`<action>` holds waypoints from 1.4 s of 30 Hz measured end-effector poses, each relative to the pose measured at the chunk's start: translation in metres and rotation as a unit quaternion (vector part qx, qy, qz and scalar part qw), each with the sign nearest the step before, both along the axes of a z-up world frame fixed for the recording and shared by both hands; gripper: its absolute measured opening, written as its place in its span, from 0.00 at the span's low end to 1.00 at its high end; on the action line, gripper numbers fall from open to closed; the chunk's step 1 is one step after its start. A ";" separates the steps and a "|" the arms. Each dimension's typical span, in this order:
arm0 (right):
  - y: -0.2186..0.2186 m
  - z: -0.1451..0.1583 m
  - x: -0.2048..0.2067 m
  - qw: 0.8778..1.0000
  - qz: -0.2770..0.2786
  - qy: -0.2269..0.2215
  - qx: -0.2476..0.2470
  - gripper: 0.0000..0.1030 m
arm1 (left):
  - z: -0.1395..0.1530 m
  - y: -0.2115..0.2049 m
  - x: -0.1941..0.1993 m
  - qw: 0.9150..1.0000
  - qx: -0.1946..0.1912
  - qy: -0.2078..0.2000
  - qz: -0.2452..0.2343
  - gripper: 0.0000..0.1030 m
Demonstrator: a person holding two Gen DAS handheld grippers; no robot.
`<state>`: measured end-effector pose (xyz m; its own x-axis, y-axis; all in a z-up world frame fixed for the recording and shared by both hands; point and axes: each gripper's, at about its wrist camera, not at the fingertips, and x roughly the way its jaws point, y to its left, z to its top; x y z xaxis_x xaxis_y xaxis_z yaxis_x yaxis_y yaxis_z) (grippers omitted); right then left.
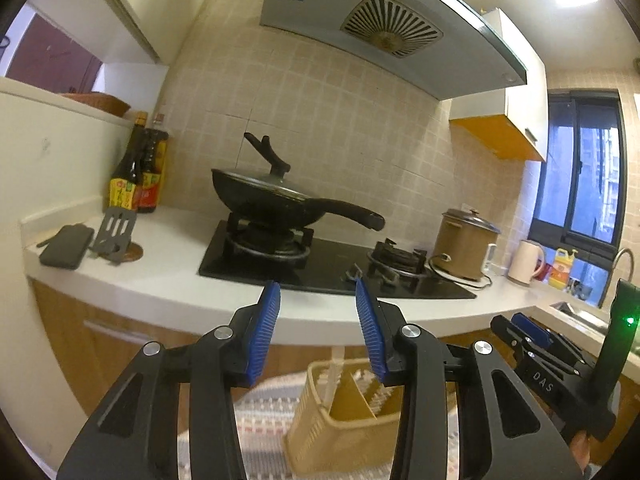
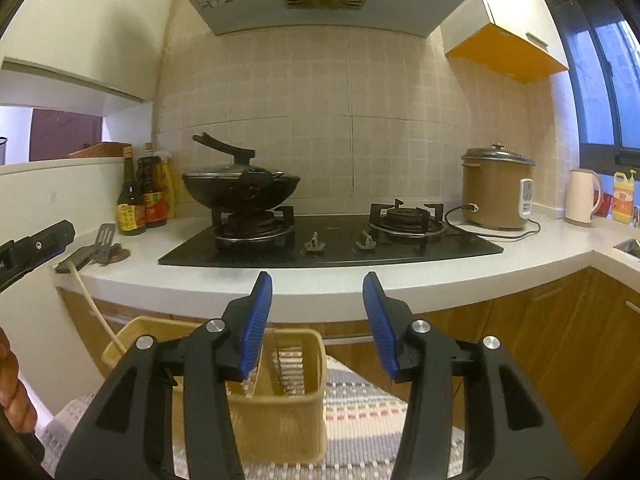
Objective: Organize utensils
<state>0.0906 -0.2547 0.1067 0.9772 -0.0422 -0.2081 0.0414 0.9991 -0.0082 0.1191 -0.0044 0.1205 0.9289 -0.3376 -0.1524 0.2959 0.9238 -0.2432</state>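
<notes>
Seemingly, little of the task is finished. A yellow slatted utensil basket [image 2: 280,420] is seen below the counter edge, set on a woven striped mat [image 2: 360,412], with dividers forming compartments. One pale, long-handled utensil [image 2: 94,308] is seen leaning out of the basket's left compartment; what kind it is cannot be told. The other compartments are partly hidden behind the fingers, so their contents cannot be judged.

On the white counter [image 1: 160,276], a grey slotted spatula [image 1: 116,228] is left lying near a dark flat object [image 1: 66,246], just in front of the sauce bottles [image 1: 136,176]. It is judged that this spatula remains to be gathered, if it belongs to the set.

The left gripper [image 1: 318,320] is held spread, with nothing between its blue pads; the same is seen of the right gripper [image 2: 318,316] in its own view, where the jaws are wide apart and empty. Both are held above the basket, short of the counter.

As for writing, the letters "DAS" are read on the black body of the right gripper in the left view. Yellow and red labels are borne by the sauce bottles, and a sticker by the range hood [image 1: 360,28], but their print is too small to be read.
</notes>
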 end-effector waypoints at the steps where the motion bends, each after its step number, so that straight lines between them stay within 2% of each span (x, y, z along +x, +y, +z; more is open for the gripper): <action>1: 0.001 0.003 -0.009 1.000 -0.001 -0.001 -0.003 0.43 | 0.002 0.004 -0.009 1.000 0.000 0.004 -0.006 0.36; 4: 0.004 0.010 -0.035 1.000 0.004 0.000 -0.008 0.43 | 0.006 0.011 -0.031 1.000 0.003 0.020 -0.017 0.36; 8: 0.007 0.015 -0.064 0.999 0.021 0.028 -0.010 0.43 | 0.005 0.016 -0.055 0.997 0.014 0.056 -0.045 0.36; 12: 0.011 0.013 -0.089 0.997 0.030 0.063 -0.014 0.43 | -0.004 0.019 -0.072 0.990 0.027 0.111 -0.083 0.36; 14: 0.012 0.008 -0.099 0.996 0.033 0.086 -0.011 0.43 | -0.014 0.020 -0.077 0.984 0.034 0.145 -0.101 0.36; 19: 0.011 -0.010 -0.108 0.988 0.045 0.145 0.000 0.43 | -0.051 0.016 -0.084 0.961 0.062 0.228 -0.141 0.36; 22: 0.008 -0.032 -0.105 0.978 0.055 0.200 0.018 0.43 | -0.089 0.005 -0.086 0.939 0.110 0.285 -0.158 0.36; 23: 0.007 -0.043 -0.101 0.971 0.061 0.229 0.030 0.43 | -0.099 0.002 -0.085 0.932 0.124 0.300 -0.162 0.36; 24: 0.006 -0.051 -0.098 0.966 0.064 0.246 0.037 0.43 | -0.114 -0.003 -0.083 0.921 0.142 0.321 -0.169 0.35; 27: 0.005 -0.075 -0.089 0.954 0.062 0.289 0.045 0.43 | -0.145 -0.016 -0.078 0.897 0.178 0.359 -0.187 0.29; 30: 0.003 -0.092 -0.080 0.947 0.054 0.313 0.045 0.43 | -0.160 -0.027 -0.072 0.885 0.207 0.373 -0.188 0.29; 34: -0.001 -0.103 -0.071 0.941 0.054 0.329 0.060 0.43 | -0.171 -0.039 -0.066 0.878 0.226 0.383 -0.179 0.26; 37: -0.003 -0.107 -0.069 0.940 0.052 0.333 0.060 0.43 | -0.171 -0.047 -0.064 0.878 0.244 0.377 -0.165 0.23; 40: -0.005 -0.109 -0.069 0.939 0.053 0.334 0.062 0.43 | -0.171 -0.047 -0.062 0.879 0.242 0.380 -0.153 0.09; 42: -0.008 -0.110 -0.069 0.939 0.053 0.334 0.064 0.43 | -0.169 -0.046 -0.060 0.886 0.226 0.377 -0.146 0.06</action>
<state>0.0213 -0.2628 -0.0035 0.6235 0.1151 -0.7733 -0.0304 0.9919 0.1231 0.0591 -0.0506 -0.0485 0.3887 -0.2931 -0.8735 0.4501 0.8876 -0.0975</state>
